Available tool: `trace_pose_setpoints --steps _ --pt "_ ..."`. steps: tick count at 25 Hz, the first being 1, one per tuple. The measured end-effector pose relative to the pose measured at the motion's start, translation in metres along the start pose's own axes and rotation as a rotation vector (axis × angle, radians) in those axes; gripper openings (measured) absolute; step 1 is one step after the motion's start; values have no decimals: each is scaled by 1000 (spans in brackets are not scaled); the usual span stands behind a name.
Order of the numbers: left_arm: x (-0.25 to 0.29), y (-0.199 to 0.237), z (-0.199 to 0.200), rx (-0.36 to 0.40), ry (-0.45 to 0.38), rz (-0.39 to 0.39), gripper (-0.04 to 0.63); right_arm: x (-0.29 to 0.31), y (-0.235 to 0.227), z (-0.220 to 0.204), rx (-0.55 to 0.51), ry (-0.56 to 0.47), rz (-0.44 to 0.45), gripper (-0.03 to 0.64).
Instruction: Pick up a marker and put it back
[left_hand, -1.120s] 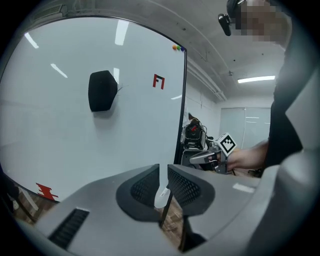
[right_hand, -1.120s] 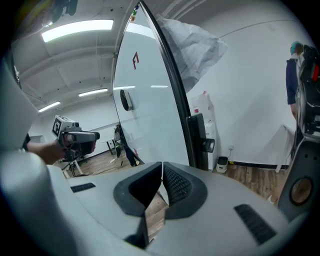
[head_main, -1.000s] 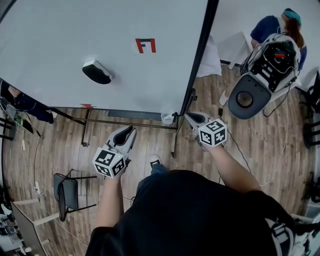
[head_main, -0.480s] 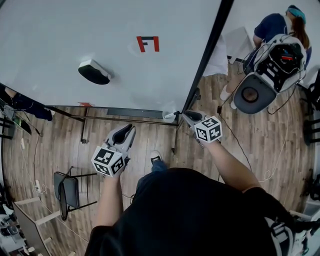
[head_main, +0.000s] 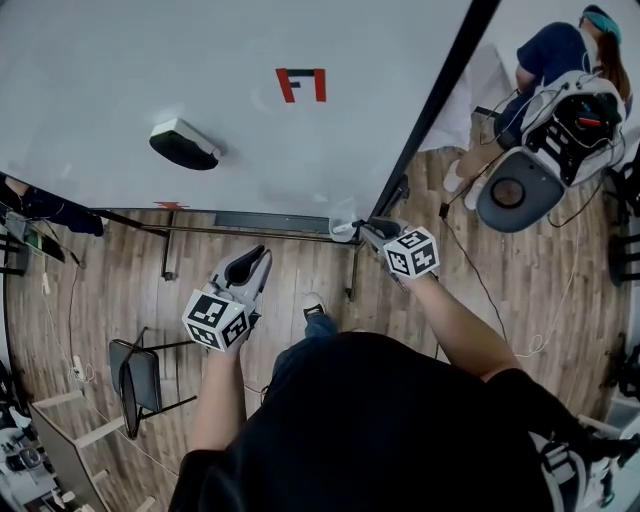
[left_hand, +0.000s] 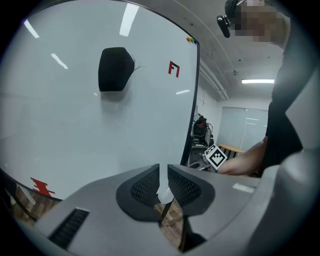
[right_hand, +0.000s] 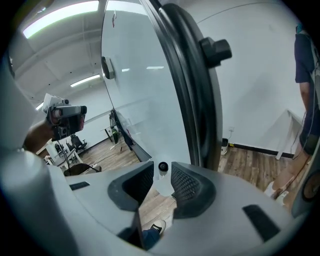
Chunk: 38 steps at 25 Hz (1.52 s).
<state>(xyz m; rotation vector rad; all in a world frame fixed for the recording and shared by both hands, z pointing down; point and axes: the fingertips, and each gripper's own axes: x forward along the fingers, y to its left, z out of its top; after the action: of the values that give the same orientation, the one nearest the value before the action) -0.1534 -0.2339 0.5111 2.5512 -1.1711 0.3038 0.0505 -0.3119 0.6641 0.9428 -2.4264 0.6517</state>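
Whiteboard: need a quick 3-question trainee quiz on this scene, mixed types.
1. True or false: the eraser lies on the floor.
2. Multiple choice: the white cup at the lower corner of the whiteboard is nearest to: A the eraser, B the right gripper, C the red mark.
3. Short answer: what stands in the cup?

Key
1. False: it clings to the whiteboard.
2. B. Its jaws have just been opening and stand apart. The cup shows between them, ungripped.
3. A marker, dark end up.
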Motion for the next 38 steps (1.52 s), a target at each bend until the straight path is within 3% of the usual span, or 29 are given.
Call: trace_pose_setpoints --steps 20,38 --pt "2 18 -8 -18 29 -2 60 38 -2 -14 55 35 16 129" --pt "-4 16 -10 -12 29 -5 60 41 2 -14 35 42 -4 72"
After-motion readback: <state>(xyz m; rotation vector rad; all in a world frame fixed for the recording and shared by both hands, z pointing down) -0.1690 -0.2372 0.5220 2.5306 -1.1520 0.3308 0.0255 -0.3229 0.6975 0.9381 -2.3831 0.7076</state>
